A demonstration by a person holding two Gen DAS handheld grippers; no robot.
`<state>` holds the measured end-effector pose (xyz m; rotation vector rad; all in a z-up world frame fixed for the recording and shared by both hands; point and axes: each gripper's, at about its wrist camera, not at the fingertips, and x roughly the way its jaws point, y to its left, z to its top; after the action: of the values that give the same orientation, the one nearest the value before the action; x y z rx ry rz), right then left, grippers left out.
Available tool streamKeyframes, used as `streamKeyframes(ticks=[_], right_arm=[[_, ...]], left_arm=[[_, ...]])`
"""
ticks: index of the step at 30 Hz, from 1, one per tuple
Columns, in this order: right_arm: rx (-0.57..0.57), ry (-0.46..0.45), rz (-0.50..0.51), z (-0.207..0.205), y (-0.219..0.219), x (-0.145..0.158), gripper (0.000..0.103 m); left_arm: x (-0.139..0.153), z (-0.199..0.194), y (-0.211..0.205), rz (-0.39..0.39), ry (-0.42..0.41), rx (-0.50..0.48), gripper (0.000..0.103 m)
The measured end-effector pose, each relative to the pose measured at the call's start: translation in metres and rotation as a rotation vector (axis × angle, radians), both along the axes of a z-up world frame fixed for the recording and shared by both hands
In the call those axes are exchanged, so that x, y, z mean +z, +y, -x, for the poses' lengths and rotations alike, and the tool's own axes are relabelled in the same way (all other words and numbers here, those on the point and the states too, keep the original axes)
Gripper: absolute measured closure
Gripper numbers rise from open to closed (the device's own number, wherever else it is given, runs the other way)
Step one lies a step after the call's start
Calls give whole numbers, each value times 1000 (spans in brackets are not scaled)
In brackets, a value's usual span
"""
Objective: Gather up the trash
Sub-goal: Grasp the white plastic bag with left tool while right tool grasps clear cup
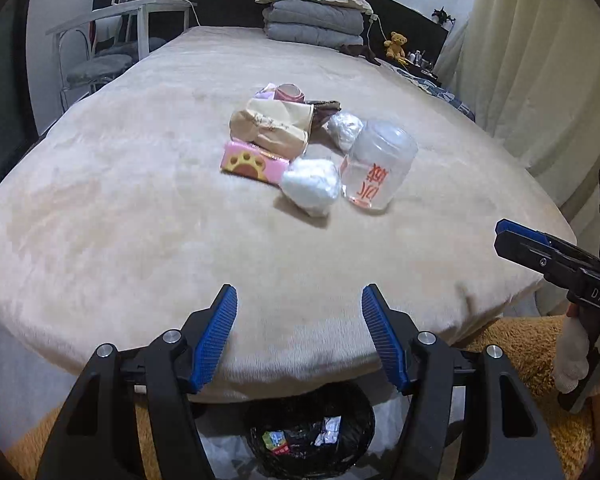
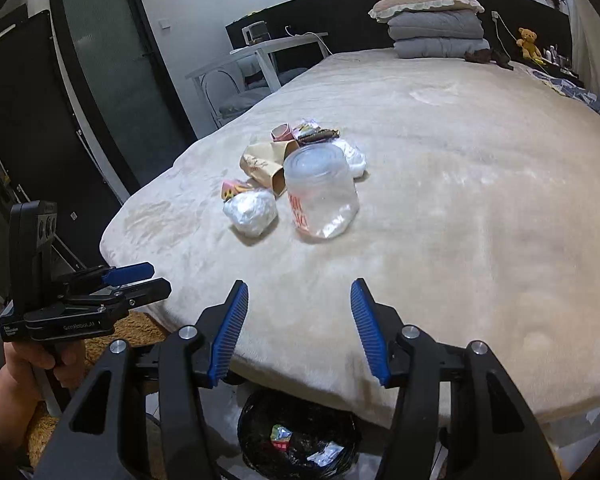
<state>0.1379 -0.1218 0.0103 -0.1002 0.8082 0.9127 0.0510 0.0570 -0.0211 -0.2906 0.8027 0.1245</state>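
Tongs gape empty over bed; bin below, seemingly part-filled

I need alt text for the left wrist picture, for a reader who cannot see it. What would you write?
The left gripper, open and holding nothing, points over a beige bed at a small pile of trash: a clear plastic jar, two crumpled white wads, a pink box and a paper bag. A black-lined bin sits below the bed's edge; the right gripper enters at right.

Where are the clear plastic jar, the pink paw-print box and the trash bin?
clear plastic jar [image 1: 380,168], left wrist view, middle of its side wall
pink paw-print box [image 1: 252,162], left wrist view, its printed face
trash bin [image 2: 256,456], right wrist view, its black-lined wall
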Motion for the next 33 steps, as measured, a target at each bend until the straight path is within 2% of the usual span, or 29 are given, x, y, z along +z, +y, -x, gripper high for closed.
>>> streamKeyframes(ticks=[4,7,16,21,22,23,24,33], right_arm=[[11,-7,12,-24,12,1,46],[24,-10,8,-36,22,2,36],[67,-17,52,-72,62,-9,36],[72,13,62,-95,79,-19,34],[79,21,58,-99,81,-21,32],[85,26,54,-101,83,-21,30],[90,27,52,-102,86,-22,29],[138,12,80,-98,98,-27,29]], left_arm=[[5,-26,4,-18,-11,-48,40],[4,-47,7,-25,3,-76,40],[-13,-99,22,32,77,-108,40],[-17,-113,28,39,86,-126,42],[-18,-114,29,27,88,-124,45],[-19,-117,29,24,94,-127,53],[-20,-117,30,29,98,-131,57],[-17,-114,26,20,108,-121,58]])
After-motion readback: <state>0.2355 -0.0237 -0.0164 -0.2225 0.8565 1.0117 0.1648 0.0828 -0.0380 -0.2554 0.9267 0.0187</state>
